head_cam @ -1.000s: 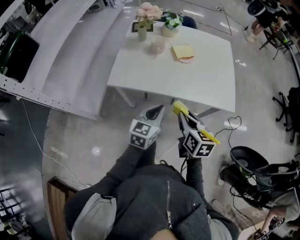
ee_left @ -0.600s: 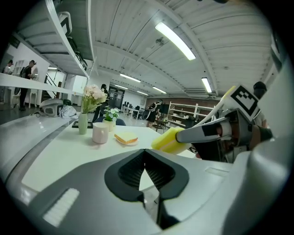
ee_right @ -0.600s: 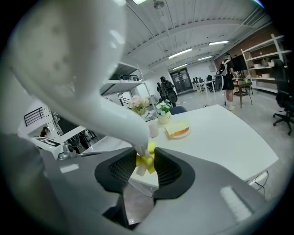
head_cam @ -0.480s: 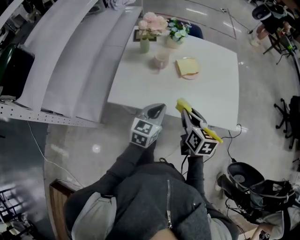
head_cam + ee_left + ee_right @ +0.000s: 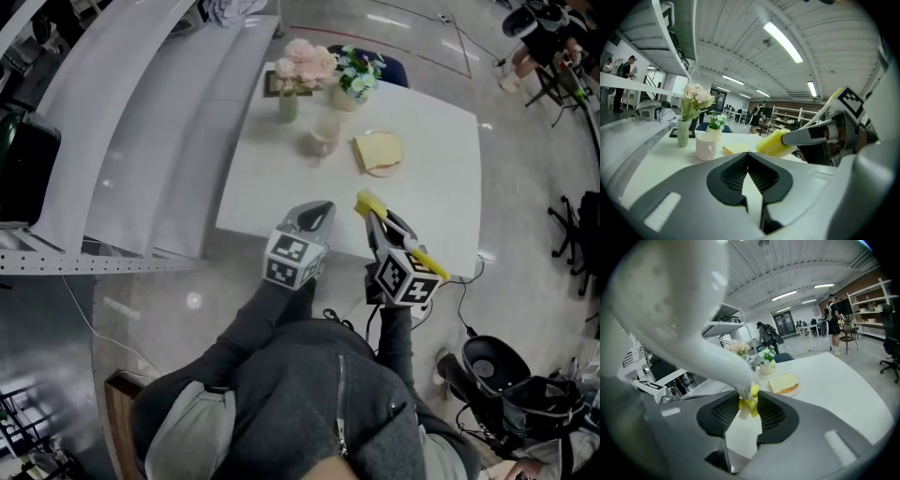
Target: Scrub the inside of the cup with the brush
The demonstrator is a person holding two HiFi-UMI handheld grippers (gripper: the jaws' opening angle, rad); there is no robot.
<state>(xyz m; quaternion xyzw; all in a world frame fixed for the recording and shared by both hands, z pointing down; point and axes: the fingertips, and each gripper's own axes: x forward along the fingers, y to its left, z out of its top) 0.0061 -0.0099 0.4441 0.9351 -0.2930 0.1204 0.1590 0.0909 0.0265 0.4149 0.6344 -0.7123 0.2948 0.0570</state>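
Observation:
A pale cup point(image 5: 323, 134) stands on the white table point(image 5: 427, 202) in front of the flowers; in the left gripper view the cup point(image 5: 706, 146) is upright, handle to the right. My left gripper point(image 5: 319, 210) hangs over the table's near edge, jaws shut with nothing between them point(image 5: 749, 160). My right gripper point(image 5: 380, 221) is shut on the brush, whose yellow sponge head point(image 5: 367, 202) sticks out ahead of the jaws. In the right gripper view the pads point(image 5: 749, 402) pinch the brush's yellow stem, and its white handle point(image 5: 689, 329) fills the upper left.
A yellow sponge on a plate point(image 5: 380, 153) lies right of the cup. A vase of pink flowers point(image 5: 298, 71) and a small flower pot point(image 5: 354, 77) stand at the table's far edge. Long white shelving point(image 5: 131, 131) runs at the left; a black chair point(image 5: 492, 361) is at the lower right.
The table has come closer: both grippers, once over the floor short of it, now reach its near edge. Both keep their jaws shut and the brush stays held.

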